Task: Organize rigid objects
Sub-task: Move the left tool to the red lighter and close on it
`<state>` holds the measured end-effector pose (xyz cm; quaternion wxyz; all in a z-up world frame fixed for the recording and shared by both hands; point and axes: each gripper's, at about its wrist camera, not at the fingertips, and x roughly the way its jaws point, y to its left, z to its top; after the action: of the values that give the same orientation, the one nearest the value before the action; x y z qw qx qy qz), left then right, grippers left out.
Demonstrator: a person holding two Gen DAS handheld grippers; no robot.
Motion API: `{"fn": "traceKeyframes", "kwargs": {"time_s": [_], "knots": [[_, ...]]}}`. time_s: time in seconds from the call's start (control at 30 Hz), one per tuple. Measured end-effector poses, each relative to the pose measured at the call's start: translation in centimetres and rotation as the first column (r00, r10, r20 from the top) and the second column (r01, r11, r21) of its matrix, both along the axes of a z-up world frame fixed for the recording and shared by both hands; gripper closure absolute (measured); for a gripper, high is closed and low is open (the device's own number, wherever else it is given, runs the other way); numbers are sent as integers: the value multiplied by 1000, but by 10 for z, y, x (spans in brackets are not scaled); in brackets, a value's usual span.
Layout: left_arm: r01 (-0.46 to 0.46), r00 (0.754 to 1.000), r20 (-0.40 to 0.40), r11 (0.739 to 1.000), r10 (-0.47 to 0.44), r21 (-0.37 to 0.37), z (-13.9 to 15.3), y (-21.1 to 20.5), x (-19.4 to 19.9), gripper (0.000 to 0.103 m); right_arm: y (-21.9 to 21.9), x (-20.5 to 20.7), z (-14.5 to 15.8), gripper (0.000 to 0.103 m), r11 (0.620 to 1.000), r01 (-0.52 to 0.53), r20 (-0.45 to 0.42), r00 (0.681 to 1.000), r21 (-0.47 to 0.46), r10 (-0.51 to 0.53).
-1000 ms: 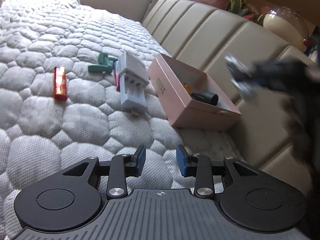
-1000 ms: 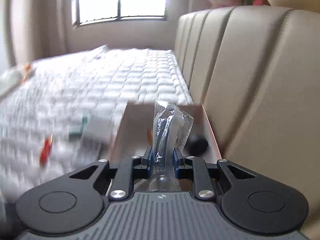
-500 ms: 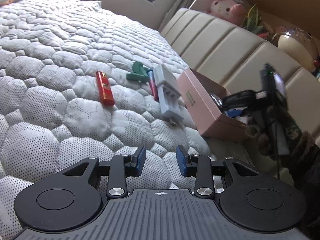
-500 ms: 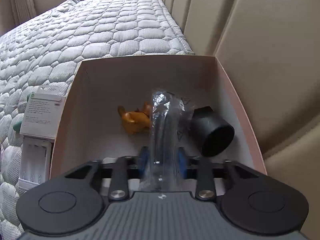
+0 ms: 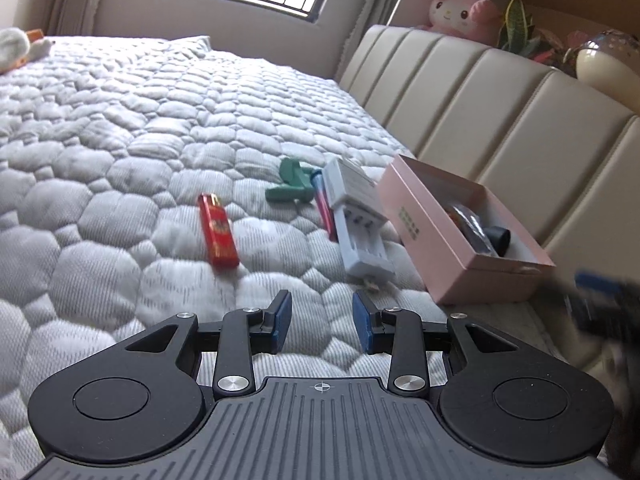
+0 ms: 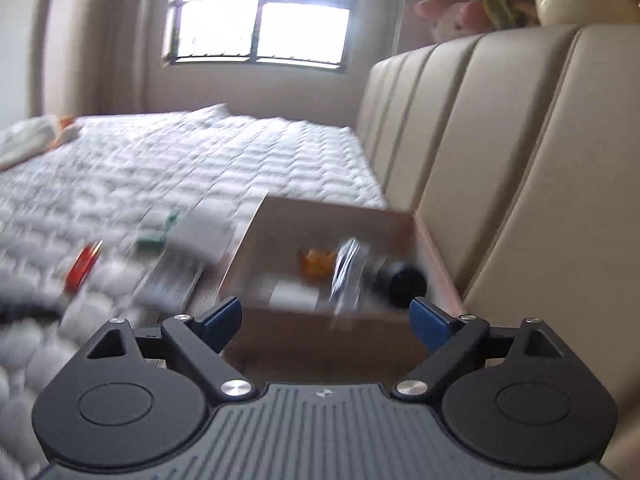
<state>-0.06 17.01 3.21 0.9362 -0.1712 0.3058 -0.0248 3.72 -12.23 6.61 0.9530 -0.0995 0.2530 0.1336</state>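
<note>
Right gripper [image 6: 326, 322]: jaws opening, spread wide, nothing between them. Left gripper [image 5: 322, 322]: fingers partly apart, empty, above the mattress [image 5: 120, 140]. Plastic-wrapped item [image 6: 346, 268] lay inside the pink box [image 5: 460, 264], beside a black cap [image 6: 402, 282] and orange piece [image 6: 316, 264]. Left on the quilt at 11 o'clock of the left gripper: red lighter [image 5: 218, 230]; at 12 o'clock: white charger [image 5: 358, 232].

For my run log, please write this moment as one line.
left tool: open, empty | right tool: opening, empty | bag: in box | lighter, charger: on bed
</note>
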Motion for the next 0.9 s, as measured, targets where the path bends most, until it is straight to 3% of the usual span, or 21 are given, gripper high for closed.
{"fn": "traceKeyframes", "kwargs": {"time_s": [0.17,0.3,0.37,0.53,0.77,0.9], "knots": [[-141,990,-7,989,141,41,4,22,23,67,-12,-25,-25,12,997,-63,-44,997,39,64],[-205,974,-100,979,205,8,-1,46,56,67,-16,-28,-47,12,997,-67,-60,996,23,68],[-222,964,-143,975,223,28,-4,51,73,67,-18,-27,-55,12,997,-70,-71,995,28,71],[-214,951,-194,965,242,154,-9,46,99,67,-21,-25,-69,12,997,-60,-96,993,55,65],[-171,952,-217,962,217,215,-18,30,109,67,-20,-33,-70,12,994,-96,-72,993,48,99],[-156,959,-192,955,207,251,-18,28,104,77,-17,-38,-70,12,994,-104,-43,994,25,105]]}}
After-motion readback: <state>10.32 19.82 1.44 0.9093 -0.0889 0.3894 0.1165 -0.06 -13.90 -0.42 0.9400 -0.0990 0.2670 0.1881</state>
